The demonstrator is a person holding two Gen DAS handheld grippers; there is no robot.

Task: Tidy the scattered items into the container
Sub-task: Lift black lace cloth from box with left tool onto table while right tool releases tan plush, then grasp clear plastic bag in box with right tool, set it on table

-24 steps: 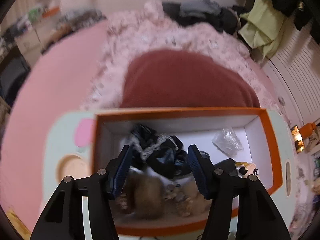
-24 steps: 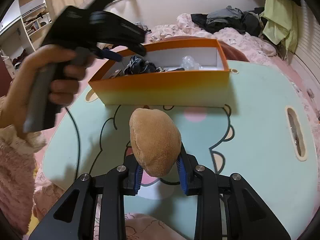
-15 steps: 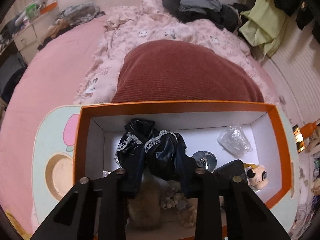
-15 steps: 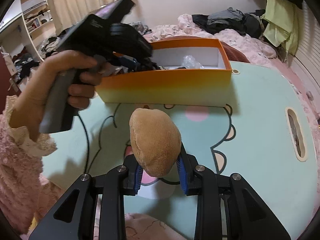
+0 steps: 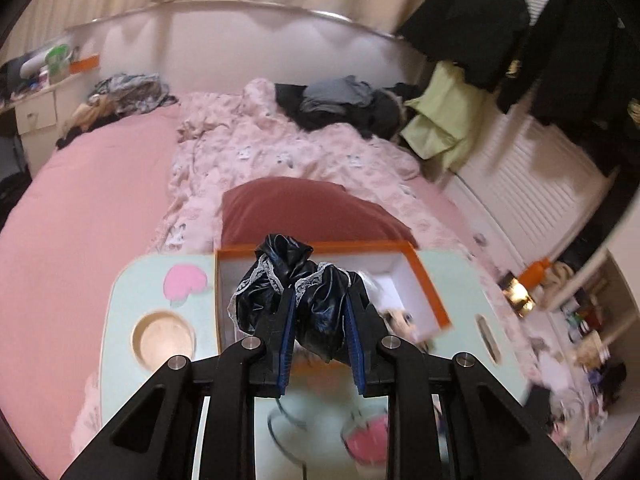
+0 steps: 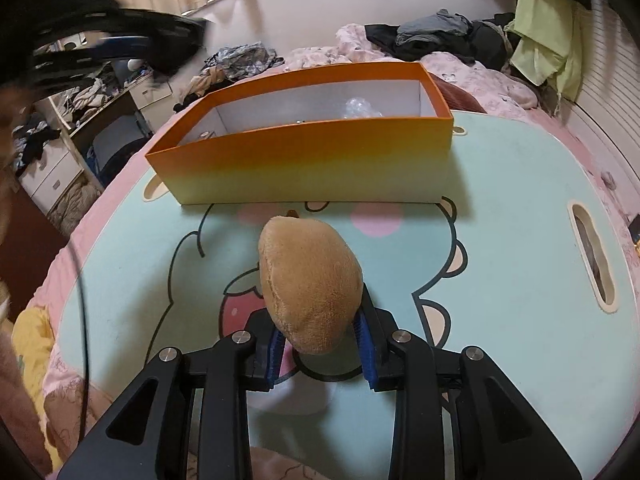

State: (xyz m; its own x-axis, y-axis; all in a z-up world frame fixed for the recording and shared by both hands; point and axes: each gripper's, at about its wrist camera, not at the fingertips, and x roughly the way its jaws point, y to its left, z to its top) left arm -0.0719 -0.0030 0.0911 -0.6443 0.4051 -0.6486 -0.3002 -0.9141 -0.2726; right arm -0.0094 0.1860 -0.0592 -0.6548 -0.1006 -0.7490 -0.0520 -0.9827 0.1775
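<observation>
Now the right gripper point(image 6: 320, 340) squeezes a tan plush toy point(image 6: 310, 284) over the desk point(image 6: 500, 240), on the near side of the orange box point(image 6: 304, 168). The box lies straight ahead, long side facing it. The left gripper point(image 5: 322, 344) pinches a black lacy cloth point(image 5: 296, 292) above the box.

Your left gripper point(image 5: 320, 334) was open over orange box point(image 5: 424, 276), then closed on black lace-trimmed cloth point(image 5: 312, 292) lying inside. Now cloth hangs pinched between fingers point(image 5: 286, 344), lifted above box, camera pulled back and up. In right wrist view, your left gripper point(image 6: 120, 46) has swung from box's left end up to far left corner; cloth gone from box.
</observation>
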